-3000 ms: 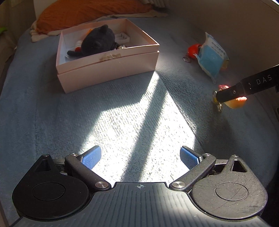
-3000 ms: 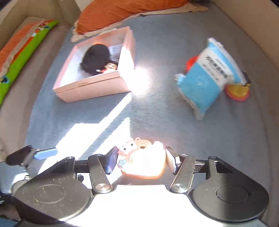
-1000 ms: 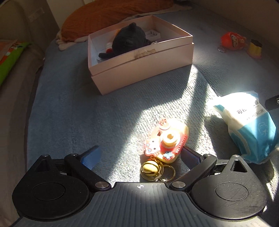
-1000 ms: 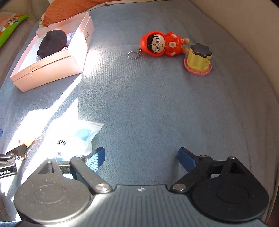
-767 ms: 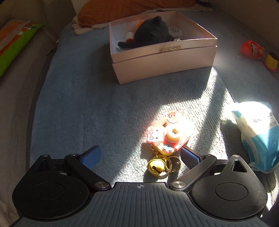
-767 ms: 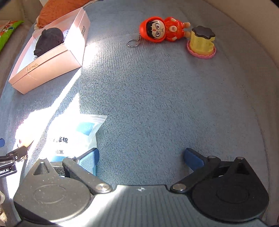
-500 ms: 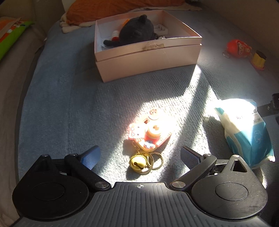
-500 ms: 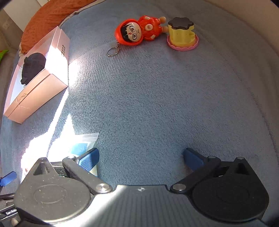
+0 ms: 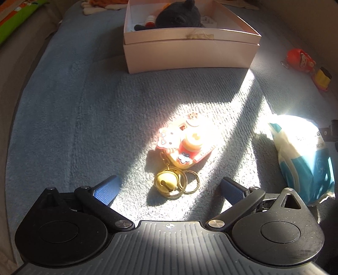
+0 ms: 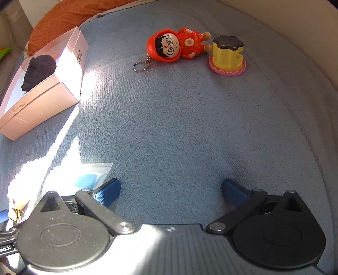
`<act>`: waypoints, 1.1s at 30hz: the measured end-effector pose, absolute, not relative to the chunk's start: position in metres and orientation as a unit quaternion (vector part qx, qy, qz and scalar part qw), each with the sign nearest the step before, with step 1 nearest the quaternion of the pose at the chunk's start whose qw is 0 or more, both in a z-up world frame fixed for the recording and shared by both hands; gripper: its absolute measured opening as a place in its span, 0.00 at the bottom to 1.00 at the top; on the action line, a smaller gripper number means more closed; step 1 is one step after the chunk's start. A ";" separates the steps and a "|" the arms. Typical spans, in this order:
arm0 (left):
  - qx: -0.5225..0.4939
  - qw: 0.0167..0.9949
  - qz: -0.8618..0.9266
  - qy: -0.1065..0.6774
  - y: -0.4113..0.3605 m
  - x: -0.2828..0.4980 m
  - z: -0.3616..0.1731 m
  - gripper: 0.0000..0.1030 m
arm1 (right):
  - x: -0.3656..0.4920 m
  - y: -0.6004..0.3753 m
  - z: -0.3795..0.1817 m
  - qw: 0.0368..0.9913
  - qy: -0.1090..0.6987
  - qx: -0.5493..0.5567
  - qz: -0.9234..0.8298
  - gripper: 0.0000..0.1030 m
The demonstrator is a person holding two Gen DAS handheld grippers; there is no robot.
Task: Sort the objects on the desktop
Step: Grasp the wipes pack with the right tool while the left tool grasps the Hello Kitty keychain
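1. A pink box [image 9: 190, 52] is seen at the far left of the blue blanket [image 9: 63, 105], with a black plush toy [image 9: 179, 15] lying inside it; its long side runs left to right in the left wrist view.
2. The left gripper [image 9: 169, 190] is held wide open, nothing being gripped between its blue pads [image 9: 105, 191].
3. A pink toy camera keychain [image 9: 186, 143] is shown in a patch of sunlight, just beyond the open left jaws and about midway between them. Its long axis runs from near to far, slightly slanted; the lens faces upward, and the chain end with a brass bell [image 9: 165, 183] and rings points toward the gripper.
4. A blue-and-white packet [image 9: 304, 158] is laid to the right of the keychain, its long axis running near to far, beside the left gripper's right finger.
5. The right gripper [image 10: 171, 190] is likewise spread wide over bare blanket, with nothing between the jaws; the packet lies just beyond its left finger.
6. A red doll keychain [image 10: 175, 46] is placed far ahead of the right gripper, lying left to right, its ring at the left end.
7. A yellow pudding-shaped toy [image 10: 228, 55] stands upright just right of the doll.
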State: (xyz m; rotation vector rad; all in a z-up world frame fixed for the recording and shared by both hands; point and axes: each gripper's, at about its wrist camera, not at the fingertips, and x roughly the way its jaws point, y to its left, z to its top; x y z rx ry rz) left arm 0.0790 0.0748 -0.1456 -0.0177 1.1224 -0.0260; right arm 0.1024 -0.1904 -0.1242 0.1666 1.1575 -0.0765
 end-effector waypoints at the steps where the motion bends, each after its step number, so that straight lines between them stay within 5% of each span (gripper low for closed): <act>1: -0.012 0.849 -0.010 0.528 0.075 0.078 -0.146 1.00 | 0.101 -0.188 -0.124 0.832 0.549 0.066 -0.032 1.00; 14: -0.005 0.864 -0.031 0.503 0.065 0.089 -0.121 1.00 | 0.073 -0.172 -0.073 0.856 0.514 0.037 0.047 1.00; 16: -0.025 0.852 -0.029 0.522 0.068 0.096 -0.127 0.94 | 0.059 -0.158 -0.067 0.861 0.503 -0.009 0.077 1.00; 17: -0.035 0.845 -0.033 0.532 0.069 0.100 -0.130 0.83 | 0.056 -0.149 -0.070 0.861 0.499 -0.028 0.091 1.00; 27: -0.045 0.841 -0.046 0.538 0.062 0.117 -0.126 0.83 | 0.033 -0.110 -0.074 0.864 0.477 -0.110 0.119 0.99; 30: -0.016 0.843 -0.034 0.537 0.057 0.120 -0.126 0.68 | 0.043 -0.103 -0.081 0.858 0.490 -0.099 0.115 0.99; 33: 0.009 0.849 -0.032 0.527 0.060 0.116 -0.123 0.66 | 0.055 -0.096 -0.091 0.847 0.511 -0.099 0.104 0.99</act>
